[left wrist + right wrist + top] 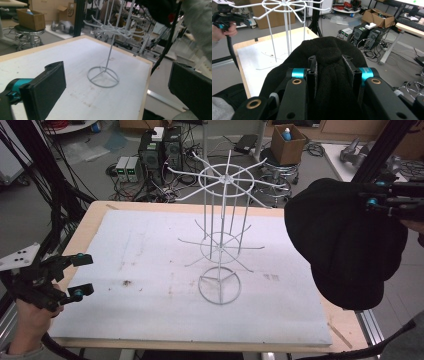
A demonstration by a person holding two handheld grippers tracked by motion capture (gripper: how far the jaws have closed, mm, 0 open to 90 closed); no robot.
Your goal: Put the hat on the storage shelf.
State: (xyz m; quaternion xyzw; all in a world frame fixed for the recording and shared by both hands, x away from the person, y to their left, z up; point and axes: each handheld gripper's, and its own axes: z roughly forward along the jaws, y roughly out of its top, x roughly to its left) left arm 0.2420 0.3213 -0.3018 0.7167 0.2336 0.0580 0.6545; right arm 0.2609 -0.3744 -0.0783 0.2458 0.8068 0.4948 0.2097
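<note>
Near the middle of the table point(100, 220), a little toward its right edge, I see a white wire rack point(220, 237) standing upright on the pale mat point(150, 270) that covers most of the wooden top; its round base ring rests on the mat, thin rods rise from it, and spoked hoops with outward prongs sit at mid-height and at the top. Off the right edge of the table I have my right gripper point(372, 200) raised, and its jaws are pinched on a fold of a black cap point(345, 245), which hangs down beside and partly over the table's right edge, clear of the rack. In the right gripper view the two black jaws squeeze a ridge of the cap's soft fabric between them, and the rest of the cap bulges ahead of them toward the rack. At the near left corner of the table I hold my left gripper point(79, 276) in my left hand point(30, 320), its fingers spread wide with nothing between them; in the left gripper view they frame the rack's base ring from a distance. Beyond the far edge of the table, computer towers point(160, 152), a stool point(277, 170) and a cardboard box point(289, 142) stand on the floor.
</note>
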